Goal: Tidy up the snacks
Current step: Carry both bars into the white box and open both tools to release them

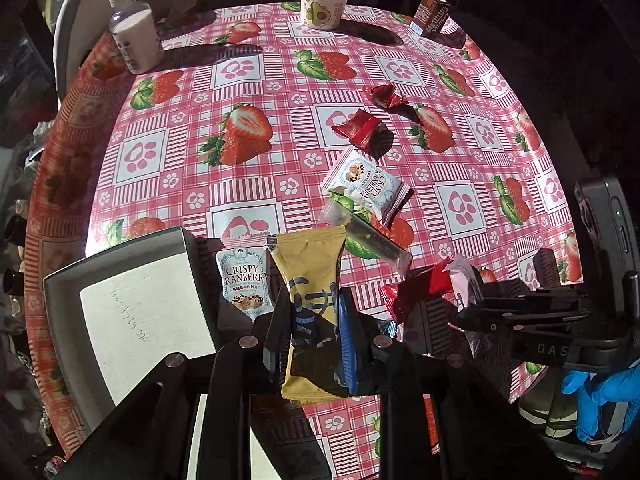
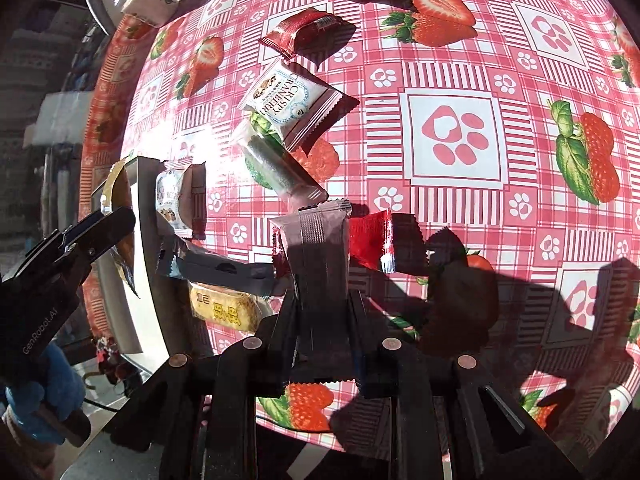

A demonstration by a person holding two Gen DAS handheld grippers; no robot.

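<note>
My left gripper [image 1: 310, 332] is shut on a yellow snack packet [image 1: 310, 280] and holds it beside the white box [image 1: 140, 308] at the table's near left. My right gripper [image 2: 322, 320] is shut on a grey-and-red snack packet [image 2: 320, 256] above the table; the same packet shows in the left wrist view [image 1: 428, 284]. On the cloth lie two Crispy Cranberry packets [image 1: 244, 280] [image 1: 368, 184], a clear tube-shaped packet [image 1: 376, 240], two dark red packets [image 1: 360, 128] [image 1: 386, 96], a red packet [image 2: 370, 242], a dark packet [image 2: 216, 268] and a yellow cracker packet [image 2: 224, 308].
The round table has a strawberry-and-paw checked cloth [image 1: 460, 204]. At its far edge stand a milk bottle [image 1: 134, 36], an avocado yogurt cup [image 1: 324, 2] and a brown drink carton [image 1: 434, 18]. The table rim drops off on the left [image 1: 52, 184].
</note>
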